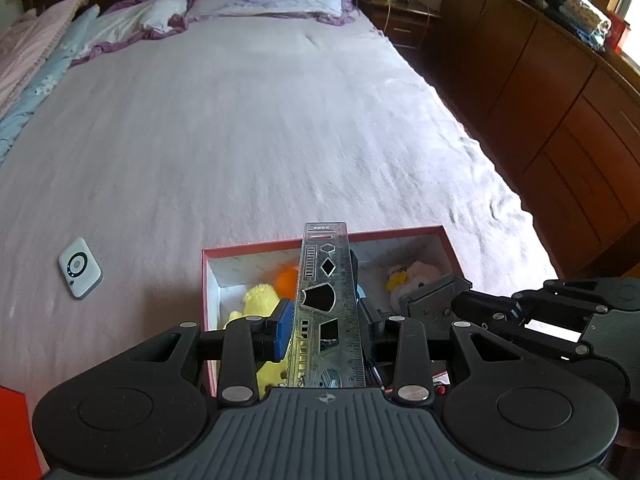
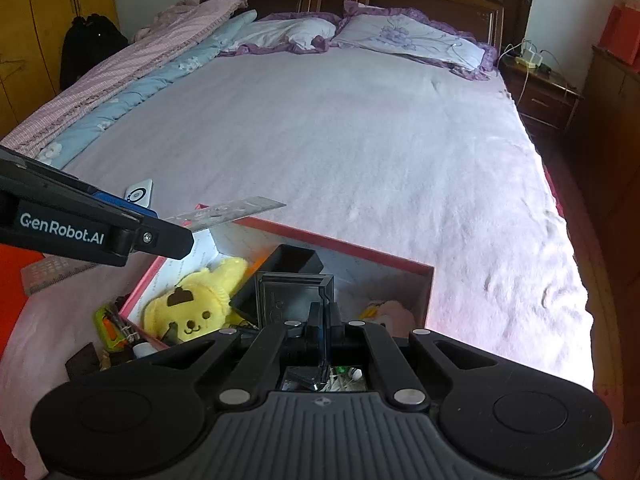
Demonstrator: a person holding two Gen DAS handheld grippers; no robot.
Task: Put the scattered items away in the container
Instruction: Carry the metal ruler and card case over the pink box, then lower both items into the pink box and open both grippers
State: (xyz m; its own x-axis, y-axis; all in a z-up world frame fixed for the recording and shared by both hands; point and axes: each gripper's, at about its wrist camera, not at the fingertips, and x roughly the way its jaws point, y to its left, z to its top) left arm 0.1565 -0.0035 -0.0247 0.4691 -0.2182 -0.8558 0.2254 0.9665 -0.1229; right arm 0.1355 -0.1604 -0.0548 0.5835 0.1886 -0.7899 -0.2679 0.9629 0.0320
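I had the bed [image 2: 340, 128] filling both views, its pale lilac sheet bare across most of its length, with pillows [image 2: 408, 38] at the headboard end. Near the foot sat the red-rimmed box [image 2: 340, 246], open on top. Inside it I saw a yellow plush toy [image 2: 196, 304] against the left wall, a pink and white plush [image 1: 416, 274] toward the far right corner, and something orange [image 1: 286, 282] that I could not identify.

My left gripper [image 1: 326, 330] was clamped on a clear stencil ruler [image 1: 326, 300], which stuck out forward above the box's left side, clear of the contents. My right gripper [image 2: 324, 320] hovered over the box with its fingers drawn together; they seemed to pinch the edge of a black tray-like item [image 2: 294, 292], though I could not tell for certain.

A small white device [image 1: 80, 268] with a ring mark lay on the sheet, well left of the box.
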